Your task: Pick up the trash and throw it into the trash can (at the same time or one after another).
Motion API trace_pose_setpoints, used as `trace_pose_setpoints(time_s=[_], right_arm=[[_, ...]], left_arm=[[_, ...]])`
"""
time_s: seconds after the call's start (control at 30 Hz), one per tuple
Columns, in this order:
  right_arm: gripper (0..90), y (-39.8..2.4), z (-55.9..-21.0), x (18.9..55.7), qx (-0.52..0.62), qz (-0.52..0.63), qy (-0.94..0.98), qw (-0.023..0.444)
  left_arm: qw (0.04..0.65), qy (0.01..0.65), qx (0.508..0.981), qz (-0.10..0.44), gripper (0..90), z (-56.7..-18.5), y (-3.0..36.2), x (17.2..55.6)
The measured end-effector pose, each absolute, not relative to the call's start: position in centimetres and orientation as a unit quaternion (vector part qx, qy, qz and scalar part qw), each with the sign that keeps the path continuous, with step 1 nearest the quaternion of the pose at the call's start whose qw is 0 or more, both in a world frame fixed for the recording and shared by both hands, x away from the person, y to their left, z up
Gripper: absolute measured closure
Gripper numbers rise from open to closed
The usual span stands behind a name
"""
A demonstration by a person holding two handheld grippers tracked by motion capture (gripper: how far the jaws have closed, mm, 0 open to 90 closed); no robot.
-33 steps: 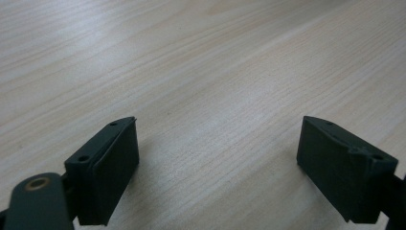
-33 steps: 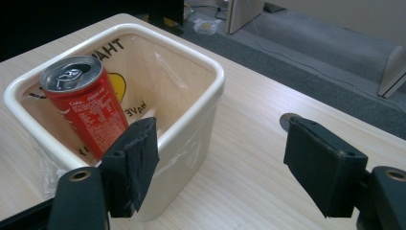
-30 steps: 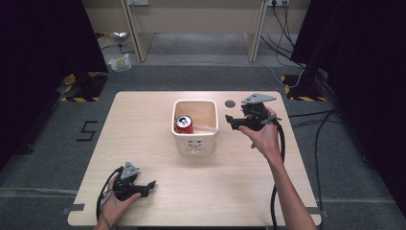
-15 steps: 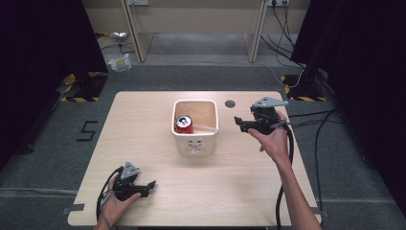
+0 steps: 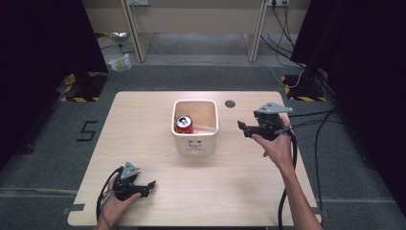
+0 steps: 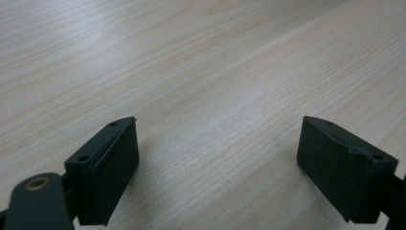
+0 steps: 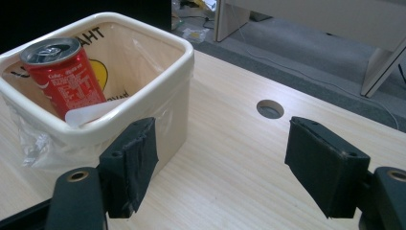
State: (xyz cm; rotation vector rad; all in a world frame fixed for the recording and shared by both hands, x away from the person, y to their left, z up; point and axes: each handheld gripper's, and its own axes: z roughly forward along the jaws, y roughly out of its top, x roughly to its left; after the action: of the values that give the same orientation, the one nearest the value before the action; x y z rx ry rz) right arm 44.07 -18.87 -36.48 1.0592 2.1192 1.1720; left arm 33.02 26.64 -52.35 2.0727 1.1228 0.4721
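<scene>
2 hand-held grippers, left and right, gape empty. Leaning inside the cream plastic bin mid-tabletop, the red soda can could tip further if the right one knocks the rim.

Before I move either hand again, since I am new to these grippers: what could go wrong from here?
The open right gripper hangs close beside the cream plastic bin; a careless swing could knock it. The red soda can leans inside and might tip further. The left gripper's trailing black cable hangs off the table edge and could snag.
</scene>
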Motion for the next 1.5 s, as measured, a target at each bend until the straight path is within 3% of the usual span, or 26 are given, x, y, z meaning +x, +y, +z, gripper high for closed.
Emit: trace_pose_setpoints(time_s=[1.5], right_arm=[[23.6,-20.7,-40.5,40.4,0.389,0.418,0.784,0.245]], left_arm=[[0.360,0.436,0.804,0.183,13.5,-52.3,26.6,33.0]])
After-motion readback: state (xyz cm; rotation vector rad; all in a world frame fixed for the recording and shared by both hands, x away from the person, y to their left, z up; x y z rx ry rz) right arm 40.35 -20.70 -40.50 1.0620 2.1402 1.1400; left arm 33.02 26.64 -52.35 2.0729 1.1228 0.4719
